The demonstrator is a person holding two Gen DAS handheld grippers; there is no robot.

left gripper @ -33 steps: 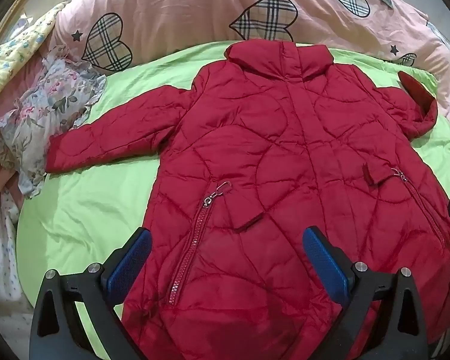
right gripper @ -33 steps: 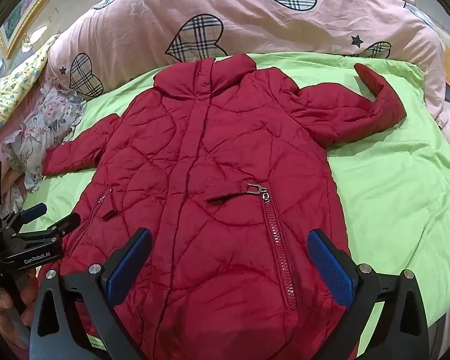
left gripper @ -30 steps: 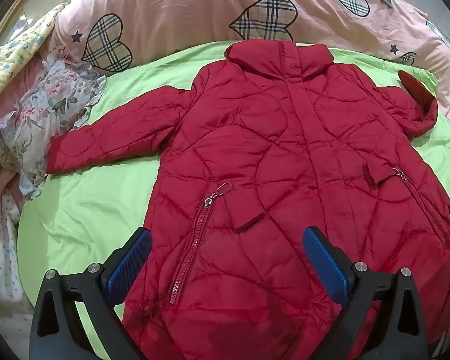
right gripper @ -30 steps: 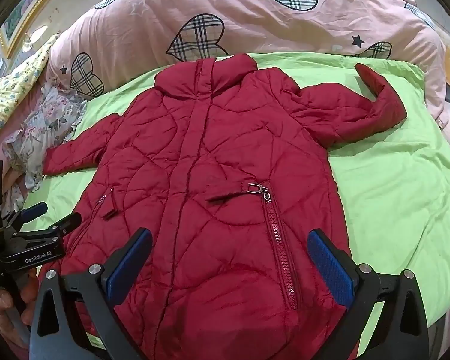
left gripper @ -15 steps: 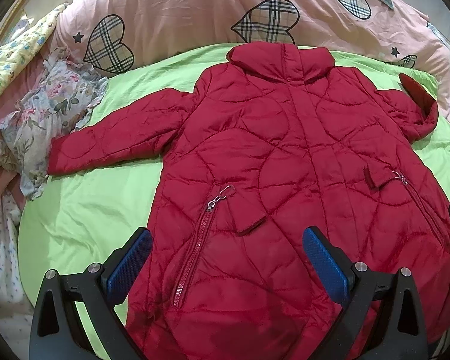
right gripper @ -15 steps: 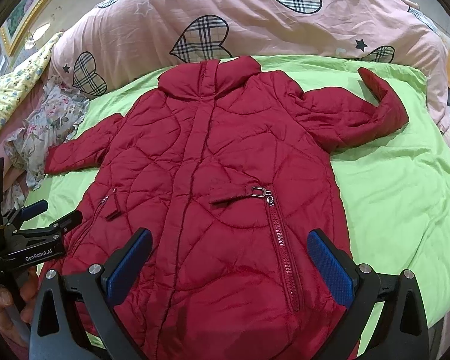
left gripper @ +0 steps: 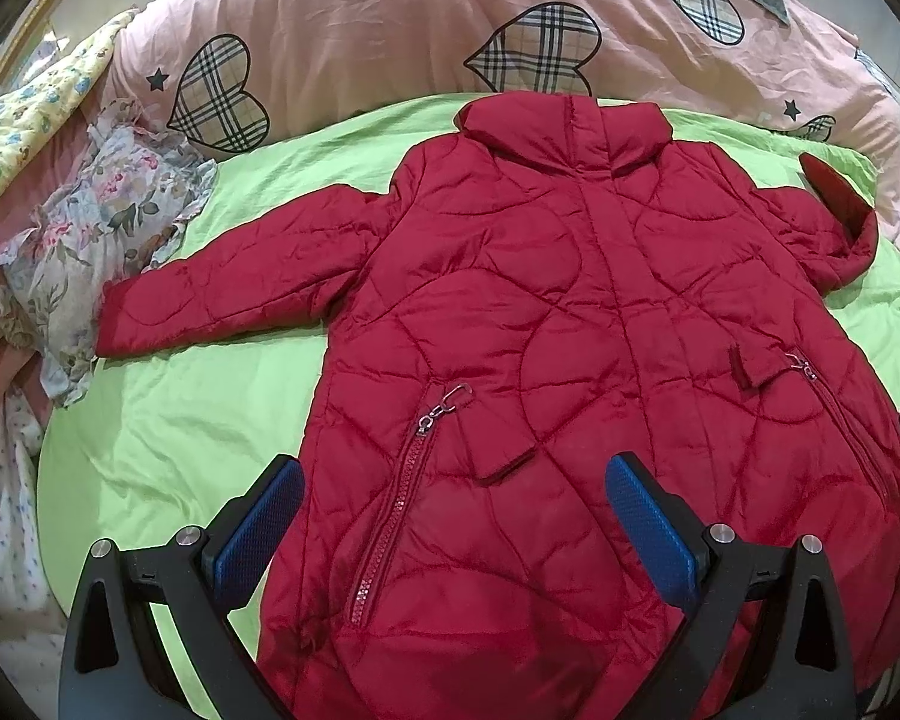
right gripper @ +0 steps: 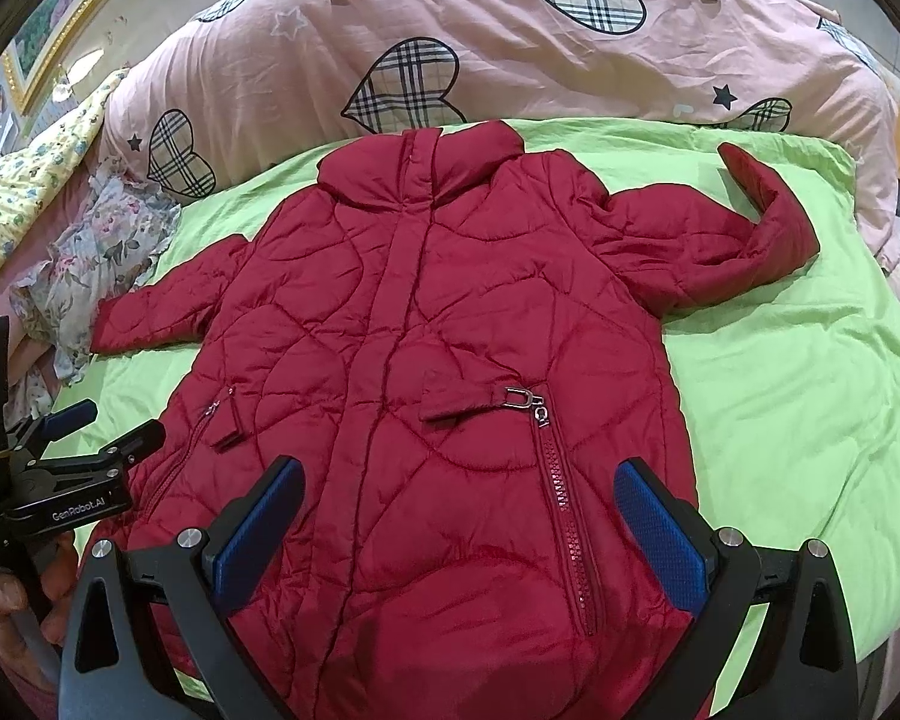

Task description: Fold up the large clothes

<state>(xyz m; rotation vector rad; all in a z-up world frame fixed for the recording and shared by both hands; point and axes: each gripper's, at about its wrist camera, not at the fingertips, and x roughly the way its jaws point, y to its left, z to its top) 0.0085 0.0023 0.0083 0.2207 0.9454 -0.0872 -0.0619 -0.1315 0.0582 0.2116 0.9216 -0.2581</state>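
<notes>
The left gripper point(left gripper: 453, 519) has its two blue-padded fingers spread wide, nothing between them but the lower front of the red quilted coat point(left gripper: 576, 360) underneath; whether the tips touch the fabric cannot be told. The right gripper point(right gripper: 459, 522) is spread just as wide, over the hem on the other half of the coat, with the zipper point(right gripper: 561, 498) of one pocket running between its fingers. The coat lies front-up and flat on a lime-green sheet point(left gripper: 150, 420), collar toward the far end. From the left wrist view the near sleeve point(left gripper: 234, 276) stretches straight out to the side, its cuff touching a crumpled floral cloth point(left gripper: 90, 234); the far sleeve shows only as a bent stub at the right edge. The right wrist view shows that far sleeve point(right gripper: 744, 240) in full: it runs outward, then folds up with its cuff pointing back toward the pillows. That view alone also catches the left gripper from the side at the picture's left edge, black and marked "GenRobot.AI", held in a bare hand point(right gripper: 6, 606) beside the coat's hem. Beyond the collar lies a pink duvet point(right gripper: 510, 60) printed with plaid hearts and stars, and only the right view shows a gilt picture frame point(right gripper: 60, 30) on the wall at far left.
</notes>
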